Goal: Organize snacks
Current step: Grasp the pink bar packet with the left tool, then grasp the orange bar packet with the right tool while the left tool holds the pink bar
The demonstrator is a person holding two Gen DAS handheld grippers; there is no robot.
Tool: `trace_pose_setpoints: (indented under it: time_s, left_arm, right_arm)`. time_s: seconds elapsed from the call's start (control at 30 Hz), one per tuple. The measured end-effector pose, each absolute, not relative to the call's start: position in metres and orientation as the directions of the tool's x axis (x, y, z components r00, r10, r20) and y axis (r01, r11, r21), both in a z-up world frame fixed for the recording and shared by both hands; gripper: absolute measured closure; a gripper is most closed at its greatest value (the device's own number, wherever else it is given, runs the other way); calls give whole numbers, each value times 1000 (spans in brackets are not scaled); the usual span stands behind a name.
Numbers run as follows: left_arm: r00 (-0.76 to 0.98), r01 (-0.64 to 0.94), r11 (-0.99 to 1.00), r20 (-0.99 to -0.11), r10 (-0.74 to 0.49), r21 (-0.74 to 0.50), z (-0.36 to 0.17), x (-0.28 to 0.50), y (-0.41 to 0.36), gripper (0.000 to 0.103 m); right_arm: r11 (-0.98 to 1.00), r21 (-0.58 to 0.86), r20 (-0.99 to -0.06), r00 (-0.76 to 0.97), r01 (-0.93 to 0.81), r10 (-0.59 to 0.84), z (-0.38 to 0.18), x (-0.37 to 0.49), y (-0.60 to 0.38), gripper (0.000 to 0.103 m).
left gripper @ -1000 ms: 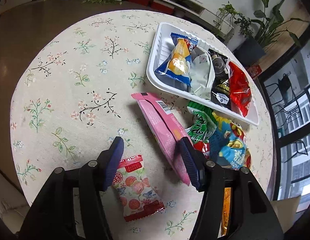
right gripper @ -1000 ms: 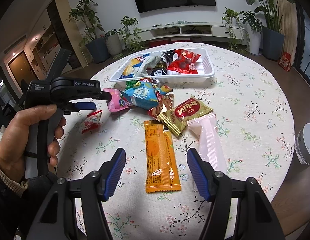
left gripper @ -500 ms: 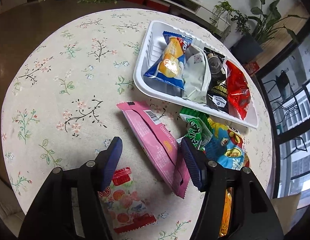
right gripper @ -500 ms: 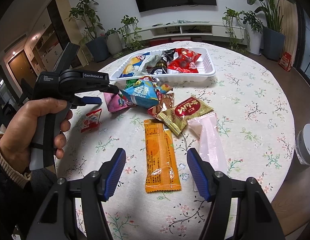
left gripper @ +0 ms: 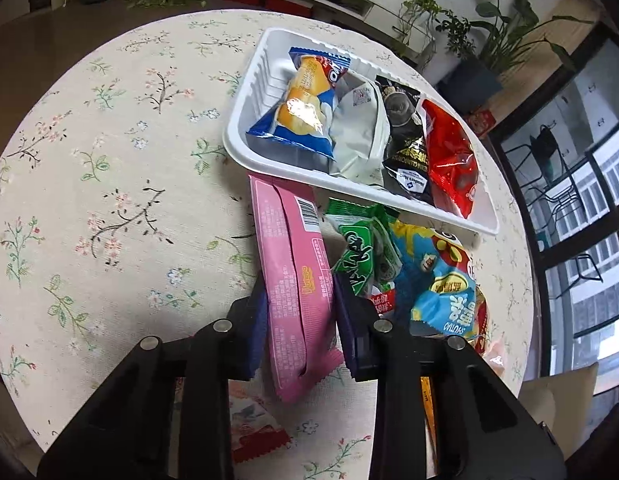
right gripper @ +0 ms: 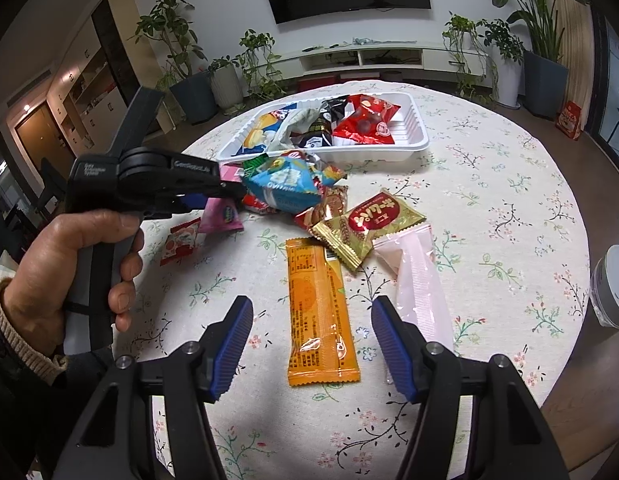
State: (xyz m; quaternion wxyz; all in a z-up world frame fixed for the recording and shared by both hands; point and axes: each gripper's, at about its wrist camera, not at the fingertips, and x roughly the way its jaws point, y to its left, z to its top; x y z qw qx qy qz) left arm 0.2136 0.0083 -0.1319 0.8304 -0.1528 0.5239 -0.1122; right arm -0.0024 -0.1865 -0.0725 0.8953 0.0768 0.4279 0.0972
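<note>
You're at a round floral-cloth table (left gripper: 109, 160) in a plant-filled living room. Your left gripper (left gripper: 299, 320) is closing on the pink snack pack (left gripper: 289, 264), pads touching it, long axis running up-frame toward the white tray (left gripper: 245, 120). Right gripper (right gripper: 311, 344) hangs open, empty.

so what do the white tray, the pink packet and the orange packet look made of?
White tray: thin moulded plastic, semi-gloss, judging by the ribbed walls and rolled rim. Pink packet: probably matte plastic film; crimped end, back seam, little glare. Orange packet: glossy film, with bright highlights and wrinkles near its lower end.
</note>
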Motion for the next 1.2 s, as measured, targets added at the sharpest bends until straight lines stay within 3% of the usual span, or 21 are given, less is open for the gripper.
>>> trace_pose_setpoints:
  time_s: [0.7, 1.07, 1.2]
  left_arm:
    - [465, 188, 912, -784, -410, -365, -87, 131, 33, 76]
    - [425, 234, 889, -781, -458, -394, -98, 88, 35, 76]
    - [416, 238, 883, -779, -469, -404, -104, 82, 34, 76]
  right_arm:
    - [985, 82, -832, 533, -150, 151, -86, 29, -171, 39]
    - [980, 36, -884, 452, -193, 122, -110, 41, -165, 41]
    - [977, 20, -897, 428, -213, 111, -109, 44, -165, 47]
